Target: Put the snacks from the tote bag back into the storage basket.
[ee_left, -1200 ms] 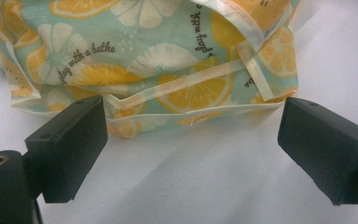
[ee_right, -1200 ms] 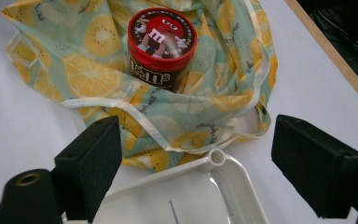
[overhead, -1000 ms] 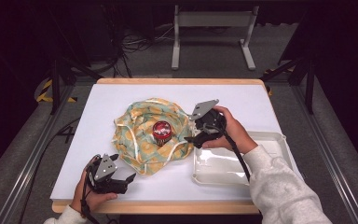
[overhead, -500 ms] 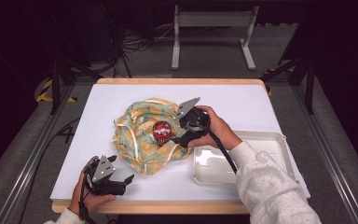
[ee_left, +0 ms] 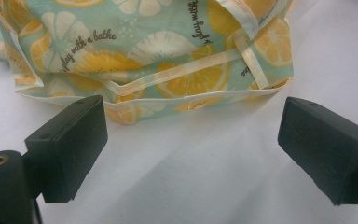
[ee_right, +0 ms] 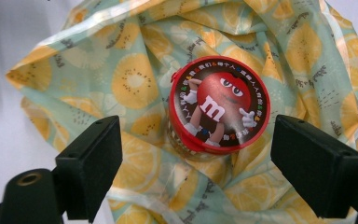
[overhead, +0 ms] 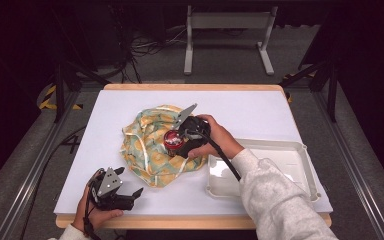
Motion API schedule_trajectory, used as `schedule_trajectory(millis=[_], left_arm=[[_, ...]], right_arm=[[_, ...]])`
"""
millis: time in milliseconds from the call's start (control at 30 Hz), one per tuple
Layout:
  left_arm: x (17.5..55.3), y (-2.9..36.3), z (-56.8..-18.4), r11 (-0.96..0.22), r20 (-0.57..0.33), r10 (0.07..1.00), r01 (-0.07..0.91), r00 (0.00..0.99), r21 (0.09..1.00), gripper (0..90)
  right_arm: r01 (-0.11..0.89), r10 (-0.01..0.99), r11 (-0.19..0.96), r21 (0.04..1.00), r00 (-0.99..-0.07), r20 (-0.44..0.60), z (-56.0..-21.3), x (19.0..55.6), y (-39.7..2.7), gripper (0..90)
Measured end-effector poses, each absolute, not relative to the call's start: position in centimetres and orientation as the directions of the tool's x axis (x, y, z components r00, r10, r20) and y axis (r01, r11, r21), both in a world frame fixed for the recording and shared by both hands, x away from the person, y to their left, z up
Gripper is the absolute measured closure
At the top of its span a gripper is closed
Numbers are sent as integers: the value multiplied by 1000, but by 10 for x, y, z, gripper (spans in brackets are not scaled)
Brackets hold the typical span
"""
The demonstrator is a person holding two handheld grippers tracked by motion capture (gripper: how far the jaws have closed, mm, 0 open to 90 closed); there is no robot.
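One jar (overhead: pixel 173 141) with a red lid stands on one lemon-print cloth (overhead: pixel 147 150) mid-table. The right gripper (overhead: pixel 184 141) hovers over it, jaws spread wide. The left gripper (overhead: pixel 130 196), jaws also apart, sits near the table's front edge. One white tray (overhead: pixel 300 155) lies at the right edge.
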State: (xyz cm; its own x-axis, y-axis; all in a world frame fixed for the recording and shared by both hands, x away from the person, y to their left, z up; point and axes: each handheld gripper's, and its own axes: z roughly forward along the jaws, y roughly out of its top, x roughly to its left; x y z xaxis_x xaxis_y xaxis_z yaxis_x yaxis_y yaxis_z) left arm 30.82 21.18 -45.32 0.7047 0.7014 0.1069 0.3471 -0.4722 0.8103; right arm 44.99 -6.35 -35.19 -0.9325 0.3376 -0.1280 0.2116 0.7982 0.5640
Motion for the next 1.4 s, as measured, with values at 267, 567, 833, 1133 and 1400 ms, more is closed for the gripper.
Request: schedule_trajectory(millis=[267, 567, 833, 1133, 1400], left_arm=[[308, 212, -453, -468, 104, 701, 345, 705, 813, 86], [308, 214, -453, -461, 93, 700, 348, 708, 817, 86], [308, 214, -453, -461, 92, 699, 349, 709, 816, 86], [308, 215, -453, -450, 86, 701, 345, 708, 824, 84], [308, 216, -453, -452, 86, 702, 349, 707, 821, 83]], right_arm=[[248, 362, 795, 554, -926, -105, -359, 463, -55, 172], [290, 385, 795, 532, -920, -74, -367, 476, -45, 182], [314, 400, 807, 500, -914, -71, -373, 484, -40, 210], [329, 409, 805, 493, -911, -60, -379, 486, -35, 220], [349, 416, 807, 476, -908, -40, -383, 487, -35, 254]])
